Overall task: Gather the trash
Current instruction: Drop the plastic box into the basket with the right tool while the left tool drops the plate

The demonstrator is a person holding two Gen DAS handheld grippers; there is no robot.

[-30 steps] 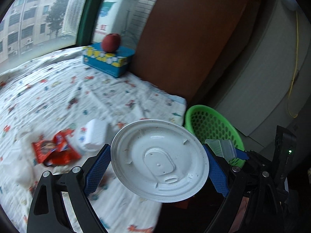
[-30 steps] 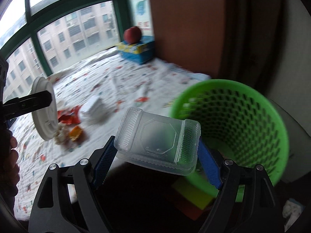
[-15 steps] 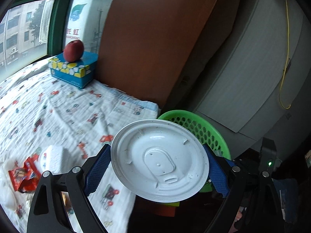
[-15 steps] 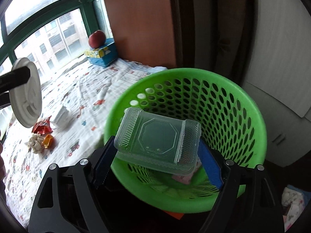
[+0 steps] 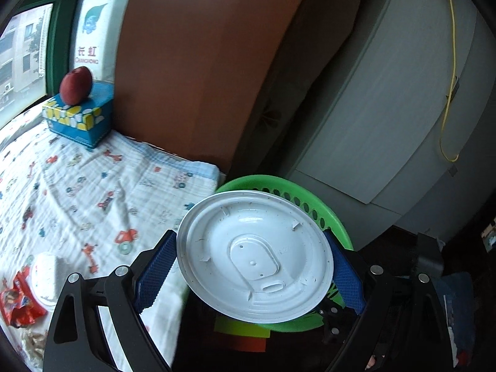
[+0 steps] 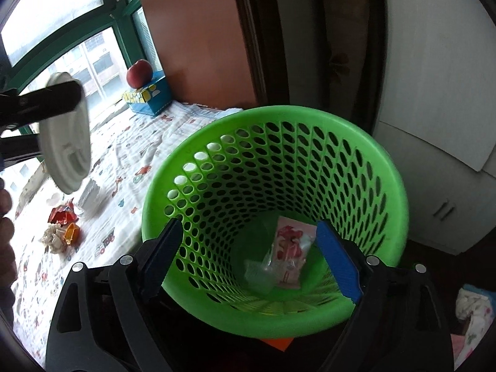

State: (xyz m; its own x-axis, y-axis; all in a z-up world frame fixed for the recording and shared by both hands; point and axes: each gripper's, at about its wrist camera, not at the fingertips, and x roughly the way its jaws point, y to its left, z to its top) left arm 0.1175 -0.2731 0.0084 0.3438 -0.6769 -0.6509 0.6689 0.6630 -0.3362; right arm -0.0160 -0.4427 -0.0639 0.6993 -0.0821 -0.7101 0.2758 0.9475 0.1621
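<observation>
My left gripper [image 5: 249, 263] is shut on a round white plastic lid [image 5: 254, 257] and holds it in the air beside the green perforated trash basket [image 5: 334, 220]. The lid [image 6: 66, 155] also shows at the left of the right wrist view. My right gripper [image 6: 249, 260] is open and empty right above the basket [image 6: 387, 161]. A clear plastic container [image 6: 259, 274] and a pink wrapper [image 6: 290, 245] lie at the basket's bottom. On the bed lie a red wrapper [image 6: 62, 215], an orange scrap [image 6: 71, 234], crumpled tissue [image 6: 54, 238] and a white box [image 5: 46, 277].
The bed has a white patterned sheet [image 5: 77, 192]. A red apple [image 5: 76, 85] sits on a blue tissue box [image 5: 77, 117] by the window. A brown panel [image 5: 201, 62] and a white cabinet [image 5: 387, 108] stand behind the basket.
My right gripper has opened and the clear container has dropped into the basket. My left gripper has carried the lid closer to the basket.
</observation>
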